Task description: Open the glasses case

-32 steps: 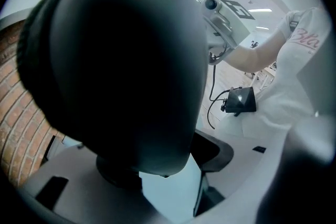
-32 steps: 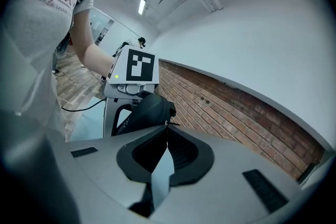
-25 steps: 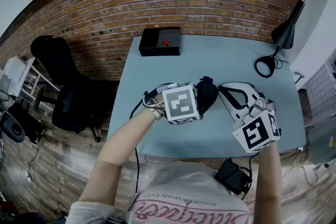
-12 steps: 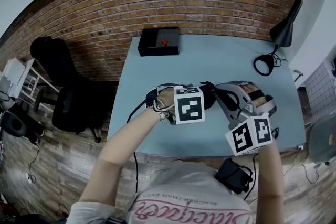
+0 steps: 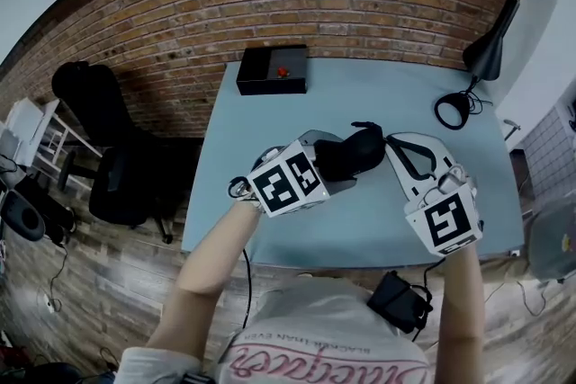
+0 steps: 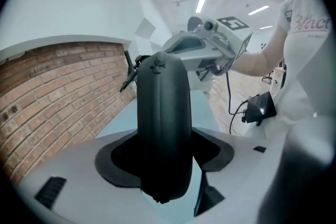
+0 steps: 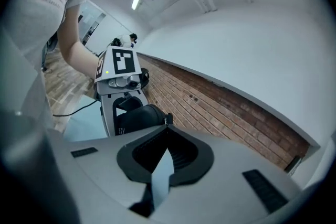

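The left forearm (image 5: 214,247) reaches up and inward from the lower edge of the head view. The left tongs (image 5: 337,165) point away from the person, tilted down toward the bench (image 5: 378,94). Their jaws are spread wide and clamped on the case (image 6: 160,123), a black zipped shell. It stands on edge between the pads and sticks out well past them.

The right forearm (image 5: 463,292) comes in from the other side. The right tongs (image 7: 166,126) point nearly level at the case's far end, jaws closed together. Right at their tips sits a small metal zip pull (image 7: 168,119). Whether the tips pinch it or only touch it cannot be made out.

In the head view the marker cubes cover most of both hands, and the case hides the tips of the left tongs. No view shows the case's underside, so I cannot tell whether it touches the bench.
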Available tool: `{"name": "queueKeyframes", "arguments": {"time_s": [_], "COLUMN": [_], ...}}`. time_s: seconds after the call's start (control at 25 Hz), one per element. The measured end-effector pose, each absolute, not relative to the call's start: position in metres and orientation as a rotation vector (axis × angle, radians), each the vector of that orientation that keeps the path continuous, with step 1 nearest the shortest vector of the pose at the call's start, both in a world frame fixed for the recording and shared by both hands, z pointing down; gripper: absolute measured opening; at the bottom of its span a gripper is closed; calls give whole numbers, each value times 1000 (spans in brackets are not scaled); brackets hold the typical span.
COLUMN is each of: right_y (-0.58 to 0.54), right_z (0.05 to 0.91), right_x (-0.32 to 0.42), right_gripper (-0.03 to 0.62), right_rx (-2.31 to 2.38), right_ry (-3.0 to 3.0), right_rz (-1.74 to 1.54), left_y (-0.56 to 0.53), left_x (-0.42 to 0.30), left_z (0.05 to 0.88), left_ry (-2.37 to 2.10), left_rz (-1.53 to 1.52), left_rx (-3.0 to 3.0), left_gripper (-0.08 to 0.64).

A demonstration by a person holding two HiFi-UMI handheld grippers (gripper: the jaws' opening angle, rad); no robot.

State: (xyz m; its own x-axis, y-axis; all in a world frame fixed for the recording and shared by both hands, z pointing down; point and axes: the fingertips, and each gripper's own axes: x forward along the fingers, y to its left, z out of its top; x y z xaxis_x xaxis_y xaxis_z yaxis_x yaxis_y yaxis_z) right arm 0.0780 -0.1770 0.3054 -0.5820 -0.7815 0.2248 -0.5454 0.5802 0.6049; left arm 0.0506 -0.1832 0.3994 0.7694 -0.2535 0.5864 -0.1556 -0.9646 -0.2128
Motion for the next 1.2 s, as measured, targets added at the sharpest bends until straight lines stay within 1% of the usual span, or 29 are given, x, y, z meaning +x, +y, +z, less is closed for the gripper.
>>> {"name": "queueKeyframes", "arguments": {"time_s": [0.12,0.28,0.44,0.52,0.64,0.8,1.0,1.2], "right_y": [-179,-181,-181,-181,-179,-175,-172,-173], "right_z": [303,301,306,307,316,325,335,338], "right_x": [83,89,88,87,87,86,81,74], "right_gripper": [18,18,18,18,18,18,18,20], "right_rx": [1117,1179,1171,1199,1160,1088,1026,952], "right_ry": [-2407,-2488,-2504,-2523,-2495,-2359,-2198,-2170], "right_rz": [-577,-476,-450,-441,-457,-627,-792,-832], "left_y": [-185,-183,-174,-174,-173,-170,-169,-171], "left_x": [55,57,62,63,61,60,53,51], "left_z": [380,362,336,332,339,345,355,363], "left_ry": [393,417,361,351,336,315,289,227], "left_rz": [-767,-595,-338,-297,-379,-504,-732,-858], "left_rx": [-2803,-2754,-2868,-2914,-2911,-2868,-2718,-2688], "left_gripper": [288,296,299,299,285,272,268,268]}}
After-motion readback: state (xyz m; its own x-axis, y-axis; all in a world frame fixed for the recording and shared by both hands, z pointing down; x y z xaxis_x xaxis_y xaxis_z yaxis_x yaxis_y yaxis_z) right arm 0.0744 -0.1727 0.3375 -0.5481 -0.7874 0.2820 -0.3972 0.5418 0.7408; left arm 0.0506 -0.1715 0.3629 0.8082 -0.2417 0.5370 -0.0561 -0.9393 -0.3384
